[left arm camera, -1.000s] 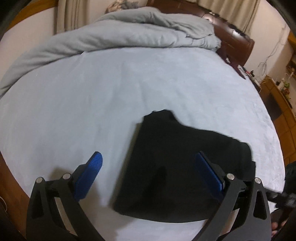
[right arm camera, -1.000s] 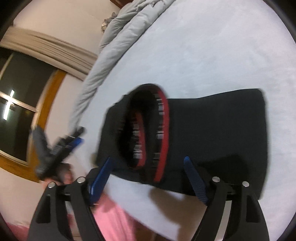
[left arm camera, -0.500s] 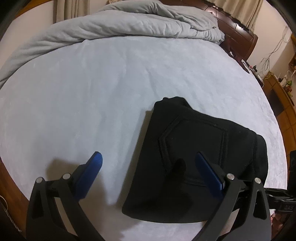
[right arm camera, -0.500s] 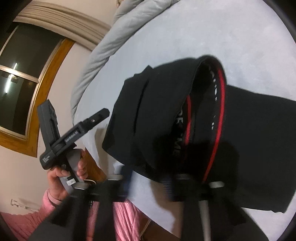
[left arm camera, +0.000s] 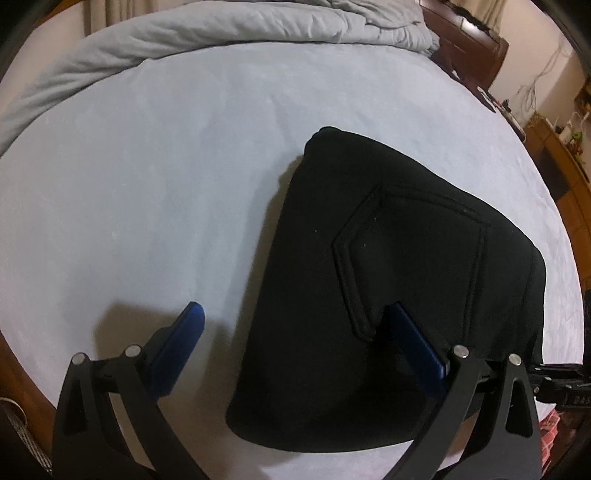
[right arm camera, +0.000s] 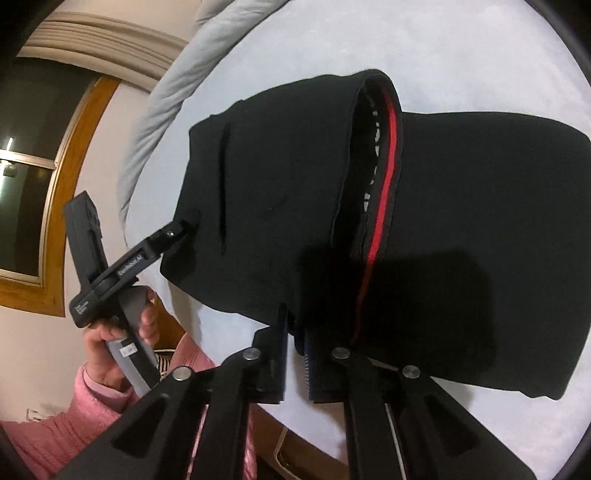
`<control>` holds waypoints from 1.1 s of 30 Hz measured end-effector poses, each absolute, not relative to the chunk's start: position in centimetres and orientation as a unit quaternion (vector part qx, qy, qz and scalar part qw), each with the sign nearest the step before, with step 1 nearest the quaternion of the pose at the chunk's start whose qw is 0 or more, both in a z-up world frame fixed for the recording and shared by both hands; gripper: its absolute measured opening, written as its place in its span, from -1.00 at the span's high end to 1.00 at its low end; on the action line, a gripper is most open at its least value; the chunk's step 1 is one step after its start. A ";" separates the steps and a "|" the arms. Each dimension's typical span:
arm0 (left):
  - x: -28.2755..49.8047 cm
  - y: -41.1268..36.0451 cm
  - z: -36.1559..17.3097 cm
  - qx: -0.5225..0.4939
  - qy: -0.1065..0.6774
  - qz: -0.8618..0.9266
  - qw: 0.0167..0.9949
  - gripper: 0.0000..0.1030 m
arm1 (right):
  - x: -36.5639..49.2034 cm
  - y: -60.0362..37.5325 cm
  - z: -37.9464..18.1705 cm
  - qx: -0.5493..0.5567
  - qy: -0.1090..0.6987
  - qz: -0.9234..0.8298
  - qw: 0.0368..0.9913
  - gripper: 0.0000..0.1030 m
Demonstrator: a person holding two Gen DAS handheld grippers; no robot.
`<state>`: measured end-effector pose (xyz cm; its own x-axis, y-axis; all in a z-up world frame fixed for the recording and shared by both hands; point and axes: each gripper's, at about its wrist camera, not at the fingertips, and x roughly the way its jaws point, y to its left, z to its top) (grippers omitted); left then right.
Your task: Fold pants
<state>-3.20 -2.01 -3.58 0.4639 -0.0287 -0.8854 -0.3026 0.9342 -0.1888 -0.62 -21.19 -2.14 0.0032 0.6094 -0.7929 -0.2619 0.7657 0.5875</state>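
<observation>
Black fabric pants [left arm camera: 399, 295], folded into a compact bundle, lie on the pale blue-grey bed sheet [left arm camera: 166, 166] near its lower edge. In the left wrist view a stitched back pocket with a pointed end faces up on the top layer of the pants. In the right wrist view the waistband opening shows a red elastic band with white marks inside, and the upper layer of the pants [right arm camera: 295, 192] is raised a little from the layer below it.

The left gripper [left arm camera: 291, 325], with black arms and blue finger pads, has its fingers spread wide and grasps nothing. Its right pad [left arm camera: 417, 343] stands over the near part of the pants, and its left pad [left arm camera: 181, 343] is over the bare sheet just beside the pants. From the right wrist view the same left gripper [right arm camera: 184, 225] reaches the left edge of the pants, held by a hand [right arm camera: 110, 339] in a pink sleeve.

The right gripper [right arm camera: 295, 332] has its fingers pressed close together on the near edge of the pants, pinching the black cloth between them.

Beyond the pants, at the far side of the sheet, a crumpled grey duvet [left arm camera: 221, 33] lies along the bed, and a dark brown headboard [left arm camera: 469, 48] stands behind it.
</observation>
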 end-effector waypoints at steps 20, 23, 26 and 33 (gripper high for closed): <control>-2.8 1.3 -2.9 -0.266 0.533 0.004 0.803 -0.93 | 2.7 -22.1 -3.3 0.242 0.605 0.316 0.690 -0.37; -2.7 1.2 -3.4 -0.268 0.540 0.004 0.798 -0.93 | 3.0 -20.9 -4.3 0.262 0.612 0.331 0.669 0.31; -2.9 0.7 -3.2 -0.261 0.540 0.000 0.800 -0.93 | 3.0 -21.1 -3.1 0.252 0.598 0.338 0.682 0.58; -2.3 -0.5 -1.9 -0.242 0.534 -0.013 0.810 -0.93 | 2.0 -23.9 2.8 0.202 0.559 0.325 0.736 0.62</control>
<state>-2.31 -0.53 -1.87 0.4286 -0.2801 -0.8590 -0.2382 0.8821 -0.4065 2.00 -23.89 2.79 0.1637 0.7044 -0.6907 -0.2534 0.7067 0.6606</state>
